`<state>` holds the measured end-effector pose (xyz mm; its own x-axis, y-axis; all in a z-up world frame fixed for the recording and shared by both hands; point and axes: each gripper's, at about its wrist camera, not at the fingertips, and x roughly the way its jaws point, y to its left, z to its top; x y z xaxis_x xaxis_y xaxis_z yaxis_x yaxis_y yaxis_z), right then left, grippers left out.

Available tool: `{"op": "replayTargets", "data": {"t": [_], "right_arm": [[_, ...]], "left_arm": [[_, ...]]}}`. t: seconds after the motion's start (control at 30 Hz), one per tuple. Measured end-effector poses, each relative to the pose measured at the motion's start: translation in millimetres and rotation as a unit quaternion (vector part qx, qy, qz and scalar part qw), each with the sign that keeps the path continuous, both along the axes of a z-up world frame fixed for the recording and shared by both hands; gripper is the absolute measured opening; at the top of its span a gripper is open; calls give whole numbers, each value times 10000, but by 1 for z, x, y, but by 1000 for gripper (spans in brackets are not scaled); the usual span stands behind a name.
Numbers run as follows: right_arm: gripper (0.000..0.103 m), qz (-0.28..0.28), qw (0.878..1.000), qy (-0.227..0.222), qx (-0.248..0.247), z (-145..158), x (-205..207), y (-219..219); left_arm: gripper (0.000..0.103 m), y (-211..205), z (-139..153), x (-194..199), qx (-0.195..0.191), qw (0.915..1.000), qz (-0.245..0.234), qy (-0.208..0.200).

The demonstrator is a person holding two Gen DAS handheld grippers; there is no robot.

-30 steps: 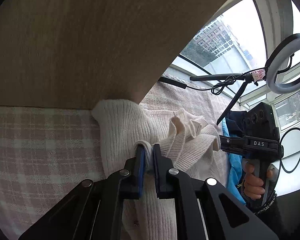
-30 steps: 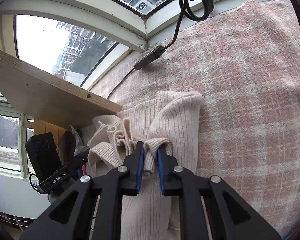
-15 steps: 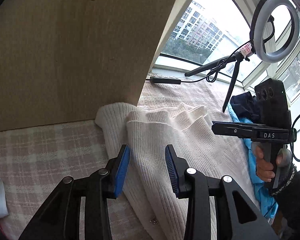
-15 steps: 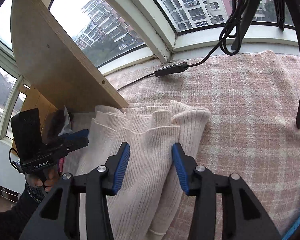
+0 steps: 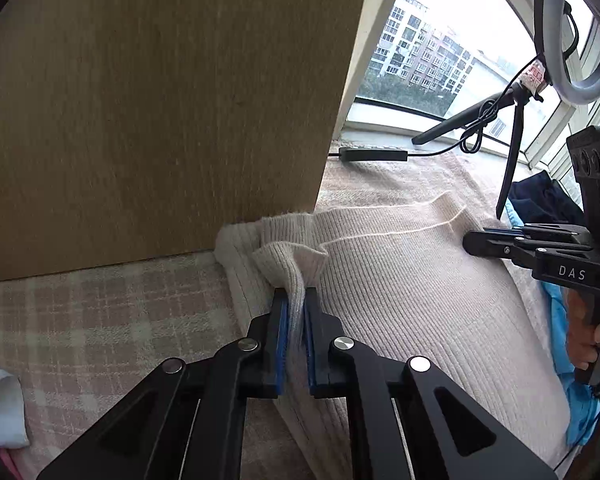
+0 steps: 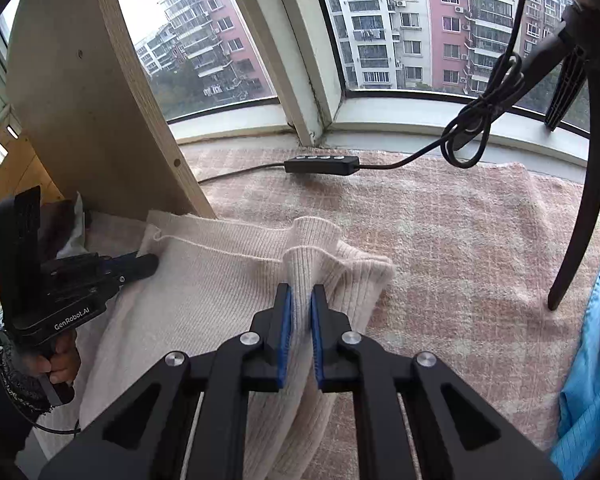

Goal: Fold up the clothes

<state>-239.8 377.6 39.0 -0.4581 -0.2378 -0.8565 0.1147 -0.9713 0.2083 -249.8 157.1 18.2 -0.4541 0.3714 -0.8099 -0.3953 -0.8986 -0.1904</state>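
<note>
A cream ribbed-knit sweater (image 5: 400,280) lies on the pink plaid blanket (image 6: 460,240), its far edge against a wooden panel (image 5: 160,100). Both the left gripper (image 5: 296,304) and right gripper (image 6: 299,300) have just closed their jaws, each pinching a raised fold.

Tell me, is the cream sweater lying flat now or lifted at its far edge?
Lifted at two places. The left gripper and the right gripper, which have just been closing, each pinch a raised fold of the cream sweater.
</note>
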Motion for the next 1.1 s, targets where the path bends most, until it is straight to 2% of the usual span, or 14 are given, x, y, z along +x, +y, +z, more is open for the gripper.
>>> {"op": "replayTargets", "data": {"t": [0.07,0.1,0.17,0.23,0.37,0.5,0.57,0.6,0.63,0.67,0.7,0.73,0.87,1.1], "right_arm": [[14,-86,9998,107,173,3,4,-2],[19,-179,9995,122,225,6,6,-1],[54,-423,9985,161,308,12,10,5],[68,-497,9983,139,265,12,9,12],[69,-336,9990,-240,186,-4,-6,20],[70,-244,9963,-424,-710,-19,-21,38],[70,-236,9935,-322,-1068,-22,-27,47],[69,-294,9920,-263,-1200,-22,-29,51],[55,-324,9902,-251,-1336,-23,-29,53],[33,-347,9881,-247,-1475,-23,-28,53],[25,-370,9859,-242,-1614,-24,-28,54],[23,-393,9835,-238,-1752,-24,-27,54],[17,-213,9887,143,-1480,7,-9,45],[14,-83,9786,1167,-1691,120,65,51]], "left_arm": [[15,2,7,2,-120,9998,135,56],[26,1,11,2,-155,9995,250,68],[42,-4,19,0,-270,9985,474,93],[52,-6,20,-5,-470,9972,578,54],[55,-6,3,-25,-675,9955,595,-285],[58,-12,-9,-41,-204,9966,505,-615],[56,-15,-11,-43,145,9971,318,-672],[48,-17,-12,-45,320,9968,224,-701],[33,-19,-13,-46,495,9960,130,-729],[21,-21,-15,-47,669,9949,36,-757],[16,-23,-14,-47,755,9943,-1,-757],[15,-24,-13,-46,771,9943,6,-737],[13,-32,16,-26,1032,9934,-27,-498],[12,-53,136,49,1504,9867,-414,456]]}}
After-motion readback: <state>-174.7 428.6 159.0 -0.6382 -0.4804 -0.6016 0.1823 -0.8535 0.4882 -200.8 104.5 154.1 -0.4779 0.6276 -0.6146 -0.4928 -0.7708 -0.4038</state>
